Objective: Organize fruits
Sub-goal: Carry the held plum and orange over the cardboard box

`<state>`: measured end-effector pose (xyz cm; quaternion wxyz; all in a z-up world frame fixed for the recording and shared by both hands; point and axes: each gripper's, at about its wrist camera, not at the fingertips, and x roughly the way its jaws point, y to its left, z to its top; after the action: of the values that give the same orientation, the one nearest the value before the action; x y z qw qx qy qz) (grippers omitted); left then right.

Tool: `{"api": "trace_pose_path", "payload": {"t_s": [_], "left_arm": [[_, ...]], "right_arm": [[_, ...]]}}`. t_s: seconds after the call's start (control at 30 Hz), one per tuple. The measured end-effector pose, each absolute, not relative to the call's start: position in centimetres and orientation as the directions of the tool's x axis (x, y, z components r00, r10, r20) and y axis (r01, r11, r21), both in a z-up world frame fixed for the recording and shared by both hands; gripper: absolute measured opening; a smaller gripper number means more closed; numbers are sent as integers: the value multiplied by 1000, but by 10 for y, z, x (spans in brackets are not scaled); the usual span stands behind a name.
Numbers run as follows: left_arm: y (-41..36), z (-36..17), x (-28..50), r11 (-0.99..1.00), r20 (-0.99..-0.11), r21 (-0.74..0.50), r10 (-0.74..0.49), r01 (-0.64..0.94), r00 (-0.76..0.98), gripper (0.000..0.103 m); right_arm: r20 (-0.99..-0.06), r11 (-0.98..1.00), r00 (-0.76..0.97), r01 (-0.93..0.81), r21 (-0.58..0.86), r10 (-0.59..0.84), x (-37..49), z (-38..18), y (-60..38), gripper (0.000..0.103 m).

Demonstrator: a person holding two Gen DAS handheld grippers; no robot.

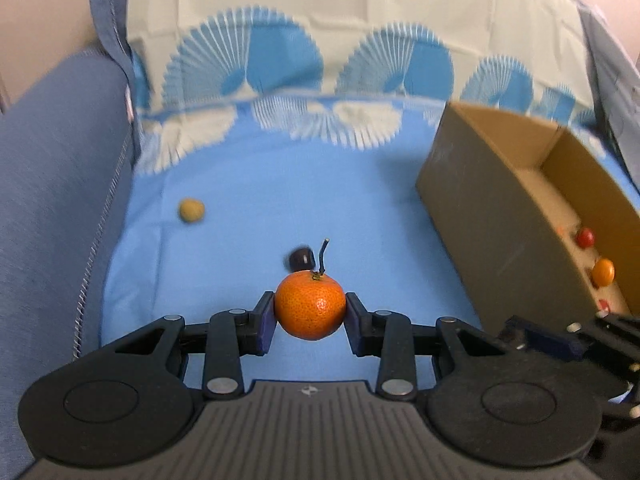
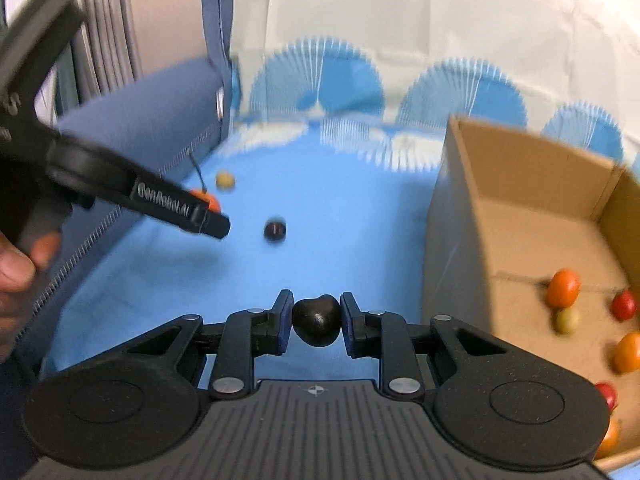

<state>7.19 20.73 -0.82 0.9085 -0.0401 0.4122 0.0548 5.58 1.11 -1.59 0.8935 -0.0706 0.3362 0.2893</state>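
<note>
My left gripper point(image 1: 310, 312) is shut on an orange mandarin point(image 1: 310, 305) with a short dark stem, held above the blue cloth point(image 1: 260, 184). My right gripper point(image 2: 316, 320) is shut on a dark, heart-shaped fruit point(image 2: 317, 321). In the right wrist view the left gripper point(image 2: 208, 216) shows at the left with the mandarin point(image 2: 208, 199) half hidden behind its finger. A dark round fruit point(image 1: 300, 258) point(image 2: 275, 230) and a small tan fruit point(image 1: 191, 210) point(image 2: 225, 180) lie on the cloth. A cardboard box point(image 1: 472, 200) point(image 2: 520, 168) at the right holds several small fruits.
A blue-grey cushion point(image 1: 60, 184) borders the cloth on the left. A white and blue patterned cloth point(image 1: 280, 60) hangs behind. A person's hand point(image 2: 16, 268) grips the left tool's handle. Red and orange fruits point(image 2: 563, 287) lie on the box floor.
</note>
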Motion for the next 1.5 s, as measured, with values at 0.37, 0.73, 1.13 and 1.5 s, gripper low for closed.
{"api": "trace_pose_path", "payload": {"t_s": [0.37, 0.73, 1.13, 1.5], "left_arm": [[187, 34, 35, 985, -515, -81, 92, -155, 852, 40], [123, 25, 28, 978, -450, -175, 21, -111, 893, 40], [86, 7, 36, 993, -444, -111, -13, -40, 896, 40], [90, 6, 39, 992, -440, -120, -26, -30, 897, 40]], "right_arm": [[-308, 821, 772, -567, 63, 556, 51, 76, -87, 26], [-287, 949, 908, -315, 18, 306, 100, 73, -212, 26], [-347, 976, 916, -219, -15, 200, 114, 50, -254, 26], [-367, 979, 910, -203, 13, 193, 120, 46, -251, 26]]}}
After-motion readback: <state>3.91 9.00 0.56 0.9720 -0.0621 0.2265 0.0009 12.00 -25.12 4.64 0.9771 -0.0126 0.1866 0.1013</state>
